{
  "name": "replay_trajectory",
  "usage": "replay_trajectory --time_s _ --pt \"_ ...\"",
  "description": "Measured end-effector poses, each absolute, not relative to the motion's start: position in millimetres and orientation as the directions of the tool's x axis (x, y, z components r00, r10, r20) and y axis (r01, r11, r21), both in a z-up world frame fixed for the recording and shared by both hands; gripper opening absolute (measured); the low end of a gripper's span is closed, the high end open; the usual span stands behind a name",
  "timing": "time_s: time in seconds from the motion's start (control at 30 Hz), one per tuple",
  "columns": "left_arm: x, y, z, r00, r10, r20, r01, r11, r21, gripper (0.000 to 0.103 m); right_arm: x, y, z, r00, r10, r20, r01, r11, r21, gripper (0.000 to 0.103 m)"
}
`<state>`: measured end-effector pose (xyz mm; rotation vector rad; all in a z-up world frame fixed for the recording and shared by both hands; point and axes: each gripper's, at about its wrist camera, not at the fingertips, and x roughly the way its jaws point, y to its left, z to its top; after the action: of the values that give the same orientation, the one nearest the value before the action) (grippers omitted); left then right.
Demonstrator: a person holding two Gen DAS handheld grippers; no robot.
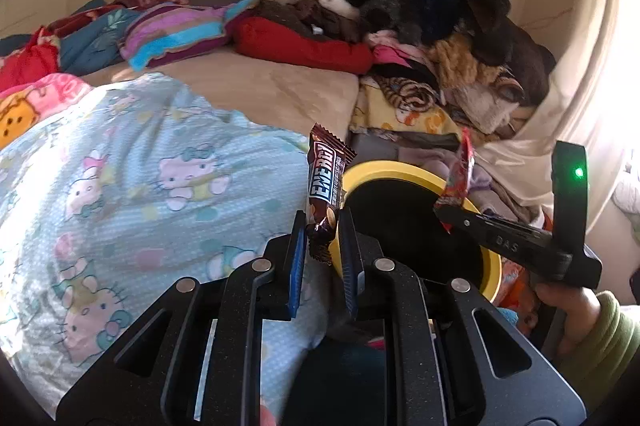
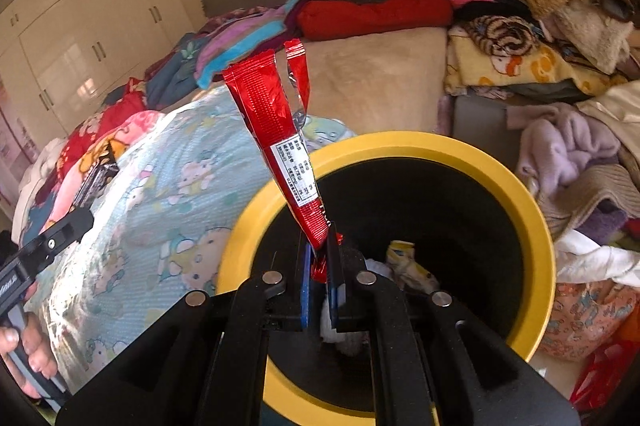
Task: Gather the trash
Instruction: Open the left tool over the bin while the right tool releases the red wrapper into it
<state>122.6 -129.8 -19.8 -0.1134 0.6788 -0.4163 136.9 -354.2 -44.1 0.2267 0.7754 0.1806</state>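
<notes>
Left hand-held gripper grips brown "ENERGY" bar wrapper beside yellow-rimmed black bin's rim; right hand-held gripper grips red foil wrapper over bin opening.

left wrist: down, near bed | right wrist: over bin | shared: bin

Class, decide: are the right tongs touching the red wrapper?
Touching. The right wrist view shows the right tongs pinching the red wrapper's lower end between both pads, above the yellow-rimmed bin.
</notes>
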Motion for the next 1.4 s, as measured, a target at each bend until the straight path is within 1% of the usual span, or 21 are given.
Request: replay_trajectory --time_s 0.47,0.83,0.97,1.1,1.13,1.23,1.27,1.3,1.33,1.37,1.4 --pt "122 -181 -32 0.640 -0.465 -0.611 0.437 0.875 -0.209 0.011 136 -394 -57 0.689 0.221 -0.690 0.014 0.948 0.317 0.009" --pt "149 -213 -54 0.565 -0.489 -0.664 0.472 0.852 -0.226 0.011 135 -401 -66 0.671 0.227 -0.706 0.036 0.941 0.336 0.010" --pt "161 -227 -62 0.539 -0.495 -0.681 0.482 0.845 -0.233 0.011 133 -408 -66 0.673 0.230 -0.703 0.047 0.935 0.351 0.012" --pt "174 -237 -68 0.510 -0.504 -0.697 0.485 0.838 -0.251 0.011 130 -416 -65 0.676 0.225 -0.702 0.063 0.931 0.359 0.018" --pt "175 -238 -69 0.510 -0.503 -0.697 0.484 0.838 -0.251 0.013 129 -418 -65 0.676 0.223 -0.703 0.068 0.930 0.360 0.019" --pt "177 -238 -67 0.512 -0.507 -0.694 0.479 0.839 -0.259 0.028 126 -423 -64 0.679 0.220 -0.701 0.075 0.928 0.364 0.024" --pt "177 -238 -66 0.515 -0.507 -0.691 0.480 0.839 -0.258 0.032 124 -424 -63 0.680 0.218 -0.700 0.074 0.930 0.361 0.027" --pt "176 -236 -64 0.522 -0.504 -0.688 0.478 0.841 -0.254 0.033 123 -425 -62 0.681 0.211 -0.701 0.077 0.931 0.356 0.029" --pt "176 -235 -63 0.525 -0.503 -0.687 0.476 0.842 -0.254 0.038 122 -426 -61 0.683 0.208 -0.700 0.079 0.932 0.354 0.030" --pt "175 -232 -61 0.530 -0.503 -0.683 0.469 0.845 -0.257 0.045 120 -426 -59 0.685 0.208 -0.698 0.080 0.931 0.355 0.032" --pt "174 -228 -59 0.537 -0.500 -0.680 0.461 0.849 -0.260 0.049 119 -426 -57 0.686 0.205 -0.698 0.080 0.932 0.353 0.036"
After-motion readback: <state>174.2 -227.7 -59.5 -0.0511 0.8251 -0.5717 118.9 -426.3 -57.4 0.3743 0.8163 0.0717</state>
